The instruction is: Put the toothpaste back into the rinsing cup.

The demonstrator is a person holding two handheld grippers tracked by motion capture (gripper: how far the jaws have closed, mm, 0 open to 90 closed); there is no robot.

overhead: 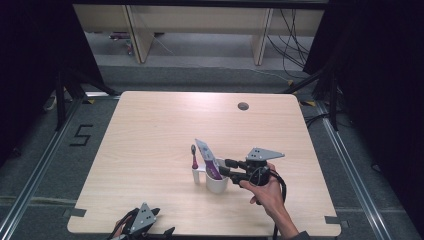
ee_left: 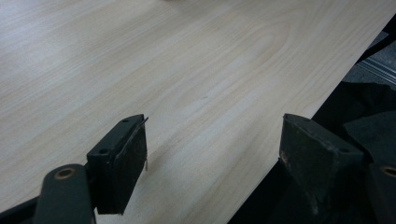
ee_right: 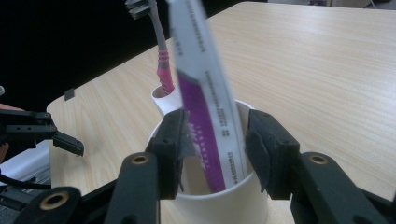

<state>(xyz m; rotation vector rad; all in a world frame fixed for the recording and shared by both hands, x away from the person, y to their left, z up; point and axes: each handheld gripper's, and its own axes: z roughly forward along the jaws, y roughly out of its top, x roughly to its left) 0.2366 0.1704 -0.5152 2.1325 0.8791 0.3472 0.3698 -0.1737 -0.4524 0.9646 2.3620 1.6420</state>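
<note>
1. Right gripper: held level in the person's right hand, its two black jaws reaching over the rim of the cup. The jaws stand a little apart on either side of the toothpaste tube; a narrow gap shows at the right-hand pad, while the left-hand pad looks close against the tube's edge, though contact cannot be told for certain. Judged a released grip, not a clamp: the tube appears to rest by itself.

2. Toothpaste tube: white with a purple band, standing in the cup, lower end inside, upper end leaning up and away above the rim. The lean likely comes from the tube resting against the cup wall, which bears it without help.

3. Cup: white, upright on the table, right of centre in the near half. Its open mouth serves as the holder for the tube.

4. Toothbrush: pink-necked, upright in a smaller white holder just beside the cup on its far side from the gripper; bristles uppermost.

5. Left gripper: parked at the table's near edge, well apart from the cup, jaws wide apart with nothing between them; apparently idle.

6. Table: pale wood grain, a small round hole near its far edge.
</note>
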